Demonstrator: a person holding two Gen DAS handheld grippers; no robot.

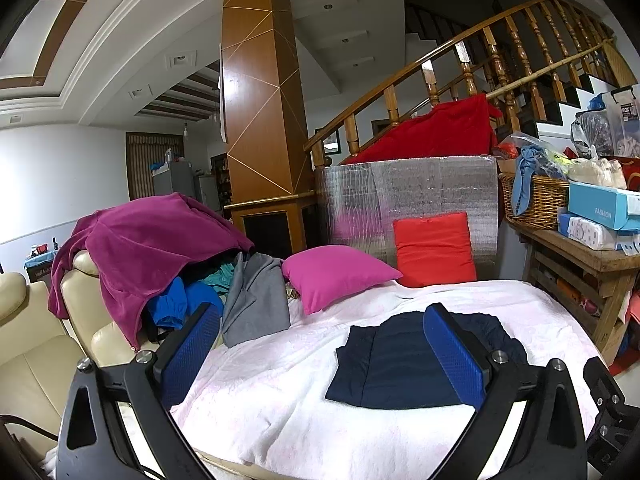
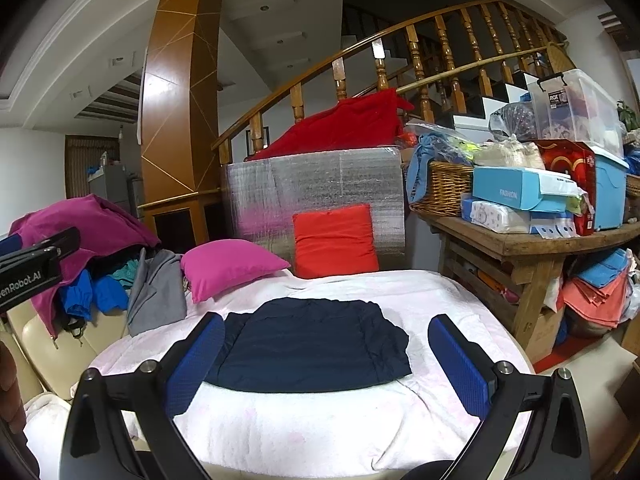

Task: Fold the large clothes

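Observation:
A dark navy garment [image 1: 396,364] [image 2: 312,348] lies folded flat on the pale pink blanket [image 1: 304,420] [image 2: 320,428]. My left gripper [image 1: 320,356] is open above the blanket's near left part, with the garment behind its right finger. My right gripper [image 2: 326,360] is open too, held above and in front of the garment, nothing between its blue pads [image 2: 460,364]. A heap of unfolded clothes sits on the left: a magenta garment [image 1: 152,248] [image 2: 88,220], blue pieces [image 1: 176,304] [image 2: 92,292] and a grey one [image 1: 256,300] [image 2: 156,296].
A pink cushion [image 1: 336,272] [image 2: 228,264] and a red cushion [image 1: 434,248] [image 2: 334,242] lean at the back of the blanket. A cream leather seat [image 1: 36,344] is at left. A wooden bench [image 2: 532,240] with a wicker basket [image 2: 444,192] and boxes stands at right.

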